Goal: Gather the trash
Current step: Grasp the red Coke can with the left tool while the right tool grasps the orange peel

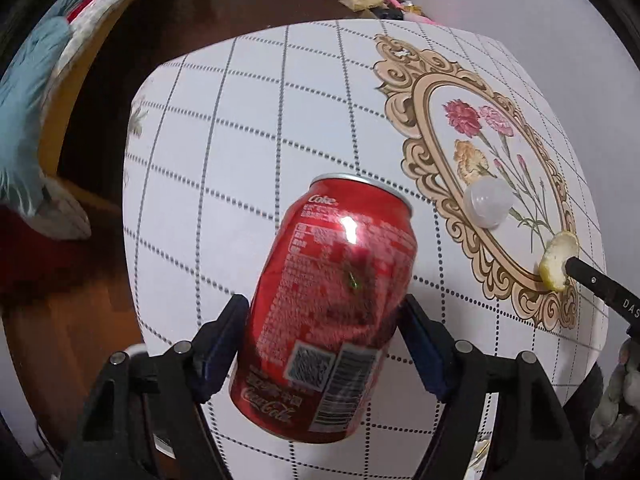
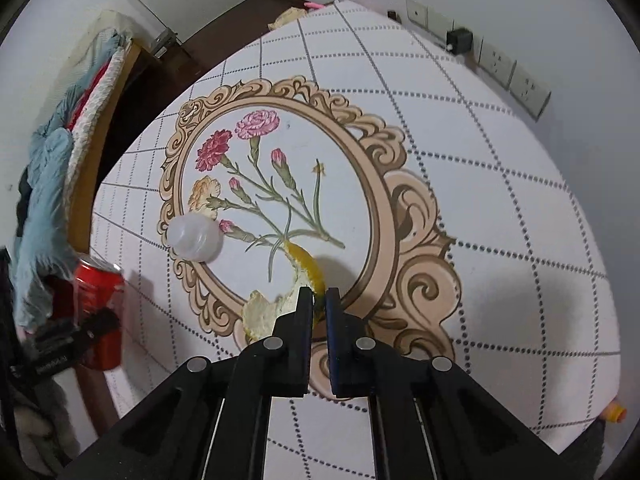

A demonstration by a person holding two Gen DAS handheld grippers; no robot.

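peel point(image 2: 304, 276) half-hidden by right tongs point(image 2: 319, 300)

"Coke" and "Coca-Cola" on the red can point(image 1: 328, 312); "DAS" on the right gripper point(image 1: 576, 268).

The left gripper point(image 1: 322, 316) is closed on the red can point(image 1: 328, 304), one finger pressing each side, and holds it tilted above the table point(image 1: 248, 128). The right gripper point(image 2: 319, 300) is low over the table, its fingers nearly together and pinching the yellow peel point(image 2: 308, 270).
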